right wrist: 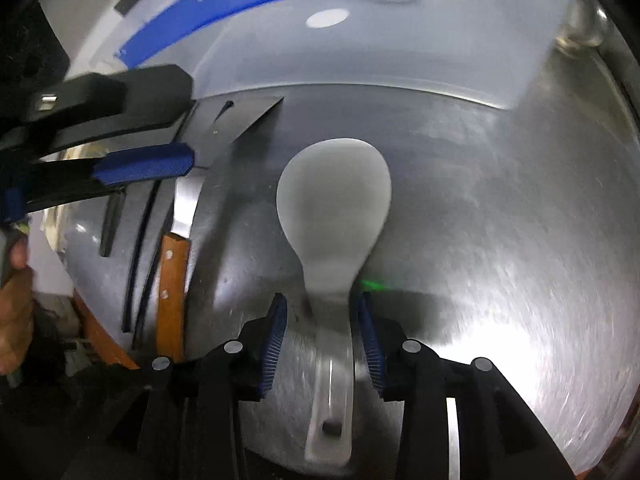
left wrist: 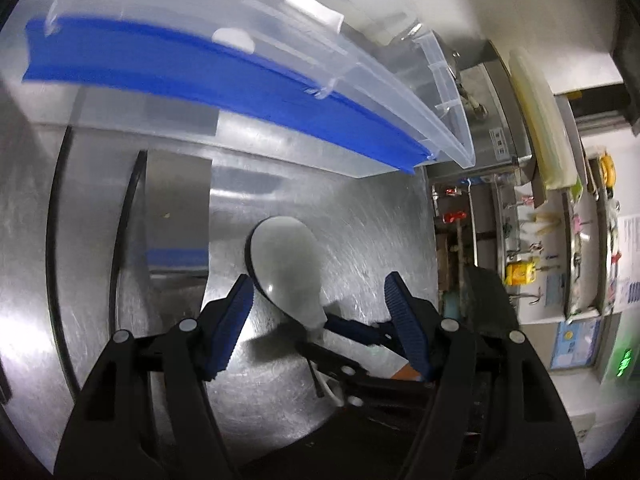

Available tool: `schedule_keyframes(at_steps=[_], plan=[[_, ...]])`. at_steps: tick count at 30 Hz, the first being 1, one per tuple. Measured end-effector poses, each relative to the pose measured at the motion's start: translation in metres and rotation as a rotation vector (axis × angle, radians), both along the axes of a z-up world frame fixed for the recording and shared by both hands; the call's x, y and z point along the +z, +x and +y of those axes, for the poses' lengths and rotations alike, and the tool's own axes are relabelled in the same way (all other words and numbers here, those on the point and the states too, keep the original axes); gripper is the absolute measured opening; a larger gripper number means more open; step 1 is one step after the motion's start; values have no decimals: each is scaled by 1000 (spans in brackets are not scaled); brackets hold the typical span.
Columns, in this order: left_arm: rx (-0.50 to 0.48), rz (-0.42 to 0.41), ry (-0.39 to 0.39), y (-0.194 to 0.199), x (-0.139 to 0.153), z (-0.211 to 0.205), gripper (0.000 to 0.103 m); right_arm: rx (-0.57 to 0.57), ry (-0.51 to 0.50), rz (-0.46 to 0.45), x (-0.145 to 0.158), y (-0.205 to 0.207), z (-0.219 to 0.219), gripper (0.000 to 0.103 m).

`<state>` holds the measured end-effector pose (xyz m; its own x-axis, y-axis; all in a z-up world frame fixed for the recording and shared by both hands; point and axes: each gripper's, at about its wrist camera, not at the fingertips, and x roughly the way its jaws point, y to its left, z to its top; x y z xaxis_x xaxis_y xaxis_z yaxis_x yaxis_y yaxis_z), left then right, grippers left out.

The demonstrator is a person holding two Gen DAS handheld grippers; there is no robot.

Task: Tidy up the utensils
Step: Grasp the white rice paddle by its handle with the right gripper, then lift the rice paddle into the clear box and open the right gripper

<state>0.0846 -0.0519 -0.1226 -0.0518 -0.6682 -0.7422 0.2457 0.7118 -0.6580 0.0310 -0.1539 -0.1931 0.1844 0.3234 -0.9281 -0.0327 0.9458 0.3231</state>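
A translucent white rice paddle [right wrist: 334, 208] lies on the steel counter, its handle running back between my right gripper's [right wrist: 322, 304] blue pads. The jaws stand close around the handle; contact is unclear through motion blur. In the left wrist view the paddle's head [left wrist: 286, 264] shows between my open, empty left gripper's [left wrist: 320, 292] fingers, with the right gripper's blue finger [left wrist: 352, 328] reaching in from the lower right. A clear plastic storage box with blue trim [left wrist: 200, 64] stands just beyond. The left gripper [right wrist: 144, 166] appears at the left of the right wrist view.
A wooden-handled knife [right wrist: 172, 276] lies left of the paddle beside dark slots in the counter [right wrist: 138, 264]. The box wall [right wrist: 360, 52] spans the back. Shelves with hanging items [left wrist: 560, 260] stand to the right. A person's hand [right wrist: 16, 312] shows at far left.
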Motion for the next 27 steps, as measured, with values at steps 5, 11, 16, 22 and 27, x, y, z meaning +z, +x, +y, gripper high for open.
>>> schedule_keyframes(at_steps=[5,11,16,22,27], plan=[[14,64,-23,-1,-11,3,64,49,-19,-31,0,8,17,22],[11,164,-52,-2,-35,-7,64,69,35,-61,0,-13,-3,19],[1,220,-55,-2,-51,-22,64,30,153,-70,1,-20,-28,6],[-35,242,-58,-5,-61,-44,64,-10,331,-74,4,-24,-54,6],[-62,260,-96,-5,-64,-53,64,5,527,-85,17,-32,-67,6]])
